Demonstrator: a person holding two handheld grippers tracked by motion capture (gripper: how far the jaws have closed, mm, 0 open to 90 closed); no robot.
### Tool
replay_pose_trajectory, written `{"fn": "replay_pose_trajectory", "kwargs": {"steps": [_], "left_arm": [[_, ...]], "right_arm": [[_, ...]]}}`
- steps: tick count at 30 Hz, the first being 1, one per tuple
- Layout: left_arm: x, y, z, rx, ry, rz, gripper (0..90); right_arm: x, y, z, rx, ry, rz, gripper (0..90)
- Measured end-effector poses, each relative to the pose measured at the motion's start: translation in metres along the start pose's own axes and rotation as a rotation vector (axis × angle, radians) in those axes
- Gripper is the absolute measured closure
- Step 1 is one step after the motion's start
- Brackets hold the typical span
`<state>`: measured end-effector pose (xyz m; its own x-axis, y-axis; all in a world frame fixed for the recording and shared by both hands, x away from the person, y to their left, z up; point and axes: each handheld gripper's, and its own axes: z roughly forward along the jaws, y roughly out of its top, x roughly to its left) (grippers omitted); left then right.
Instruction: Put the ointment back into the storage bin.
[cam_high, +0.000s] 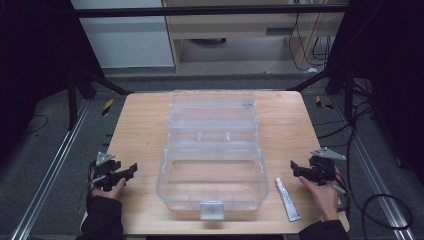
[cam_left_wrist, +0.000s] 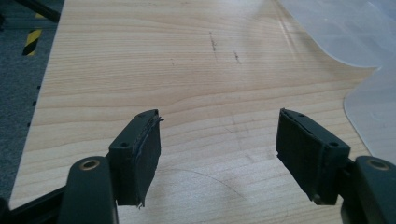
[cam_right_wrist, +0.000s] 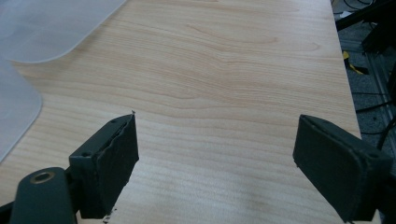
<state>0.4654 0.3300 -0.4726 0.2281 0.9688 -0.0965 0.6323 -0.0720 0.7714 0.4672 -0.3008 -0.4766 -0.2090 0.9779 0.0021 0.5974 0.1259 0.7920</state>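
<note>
Centrally clear box (cam_high: 212, 165), between open grippers

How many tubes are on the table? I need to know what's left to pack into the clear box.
1. A single white tube lies on the table, just right of the clear box and near the right tongs. Nothing looks hidden inside the box.

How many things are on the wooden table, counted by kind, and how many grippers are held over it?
Clear plastic box: 1
White tube: 1
Grippers: 2, the left gripper and the right gripper, both open and empty
Total: 4
</note>
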Motion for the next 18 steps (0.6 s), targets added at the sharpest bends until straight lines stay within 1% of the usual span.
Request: {"fn": "replay_pose_trajectory", "kwargs": {"steps": [2, 3, 6, 7, 8, 9, 10, 14, 15, 16, 17, 18], "left_arm": [[-0.001, 0.000, 0.001, 0.006, -0.005, 0.006, 30.7], [-0.002, 0.000, 0.001, 0.009, -0.006, 0.009, 30.7], [-0.002, -0.001, 0.001, 0.017, -0.007, 0.013, 30.6], [-0.002, -0.001, 0.001, 0.018, -0.007, 0.013, 30.6], [-0.002, -0.001, 0.001, 0.021, -0.008, 0.014, 30.6], [-0.002, -0.001, 0.001, 0.021, -0.008, 0.014, 30.6], [-0.002, -0.001, 0.002, 0.024, -0.009, 0.014, 30.6], [-0.004, -0.001, 0.003, 0.035, -0.010, 0.020, 30.4], [-0.004, -0.001, 0.003, 0.035, -0.010, 0.020, 30.3], [-0.004, -0.001, 0.004, 0.037, -0.010, 0.022, 30.2], [-0.005, -0.001, 0.004, 0.037, -0.010, 0.024, 30.2], [-0.005, -0.001, 0.004, 0.037, -0.009, 0.025, 30.2]], "right_arm": [[0.000, 0.001, -0.004, 0.006, 0.010, -0.016, 15.3], [0.000, 0.001, -0.005, 0.001, 0.014, -0.022, 15.9], [0.001, 0.001, -0.009, 0.004, 0.028, -0.031, 16.0], [0.002, 0.003, -0.011, 0.006, 0.041, -0.033, 16.0], [0.004, 0.005, -0.016, 0.003, 0.041, -0.031, 16.2], [0.005, 0.006, -0.018, -0.004, 0.048, -0.038, 16.1], [0.007, 0.008, -0.021, 0.010, 0.058, -0.038, 15.8], [0.013, 0.014, -0.027, 0.035, 0.052, -0.052, 16.0], [0.015, 0.015, -0.029, 0.040, 0.061, -0.065, 15.9], [0.018, 0.017, -0.031, 0.049, 0.067, -0.067, 16.2], [0.018, 0.017, -0.031, 0.049, 0.067, -0.067, 16.2], [0.020, 0.020, -0.033, 0.045, 0.068, -0.079, 17.0]]}}
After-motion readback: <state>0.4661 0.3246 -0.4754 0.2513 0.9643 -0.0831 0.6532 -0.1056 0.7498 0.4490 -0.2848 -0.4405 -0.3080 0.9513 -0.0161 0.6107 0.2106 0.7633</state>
